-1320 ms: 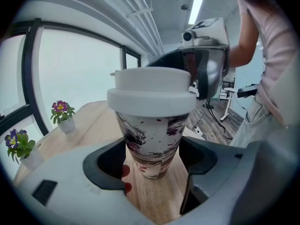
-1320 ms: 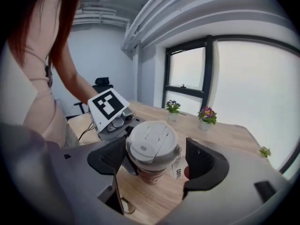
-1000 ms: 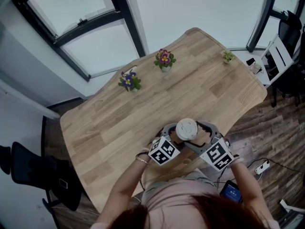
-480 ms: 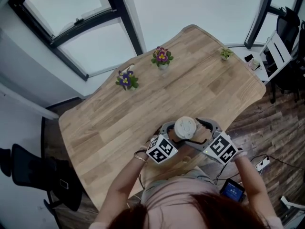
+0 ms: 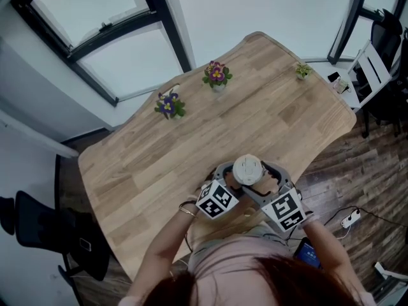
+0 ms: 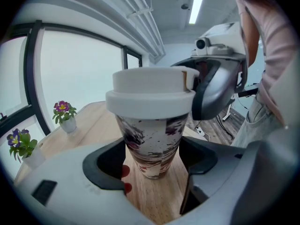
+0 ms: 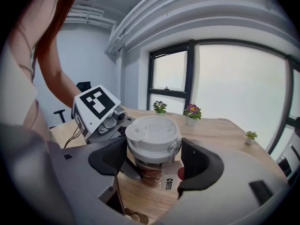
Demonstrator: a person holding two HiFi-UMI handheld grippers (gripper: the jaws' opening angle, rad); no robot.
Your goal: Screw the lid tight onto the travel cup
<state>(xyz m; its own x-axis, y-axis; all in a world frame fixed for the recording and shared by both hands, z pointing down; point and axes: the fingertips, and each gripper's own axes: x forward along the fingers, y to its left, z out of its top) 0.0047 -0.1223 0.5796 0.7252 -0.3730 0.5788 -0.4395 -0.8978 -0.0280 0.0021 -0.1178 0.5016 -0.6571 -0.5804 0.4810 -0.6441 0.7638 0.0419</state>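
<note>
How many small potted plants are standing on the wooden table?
3. A purple-flowered plant at the far left, a pink-flowered plant to its right, a small green plant near the far right corner. None appears hidden.

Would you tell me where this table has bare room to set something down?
Bare: the broad middle of the table, between the purple flowers, pink flowers and small green plant along the far edge and the travel cup; also the left end. Crowded: the near edge, where left tool holds the cup and right tool its lid.
</note>
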